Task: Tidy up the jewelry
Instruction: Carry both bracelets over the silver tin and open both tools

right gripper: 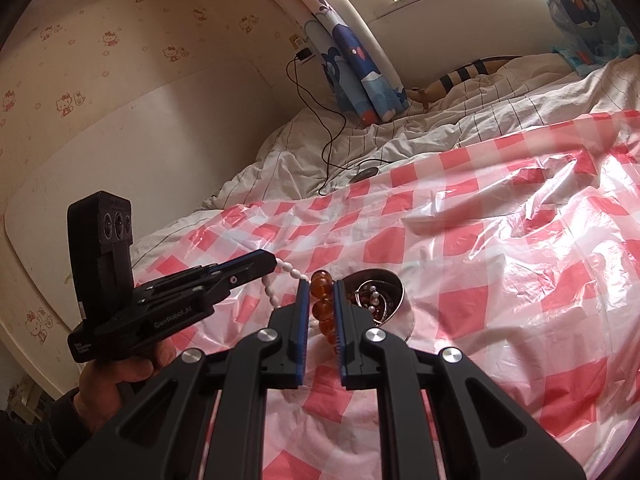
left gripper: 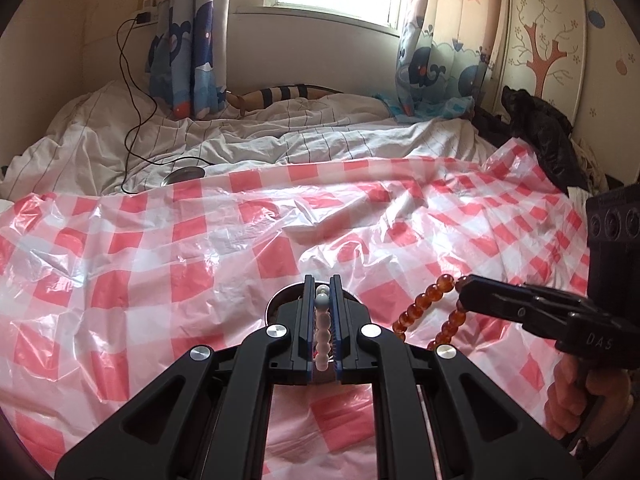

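left hand-held gripper (left gripper: 322, 300): clamped on string of white round beads (left gripper: 322, 334). right hand-held gripper (right gripper: 323, 292): clamped on strand of amber glassy beads (right gripper: 322, 304), above the bed. keep strands apart while carrying; they look crossed. small metal jewelry bowl (right gripper: 396, 286) at 2 o'clock, contents unclear; strand ends hidden.

Left tongs (left gripper: 322, 286) clamped narrow on the white bead strand (left gripper: 322, 334), tilted downward over the bed. Right tongs (right gripper: 322, 282) pinched on the amber bead strand (right gripper: 322, 304), close beside the left. A hand (right gripper: 120, 372) wraps each black grip.
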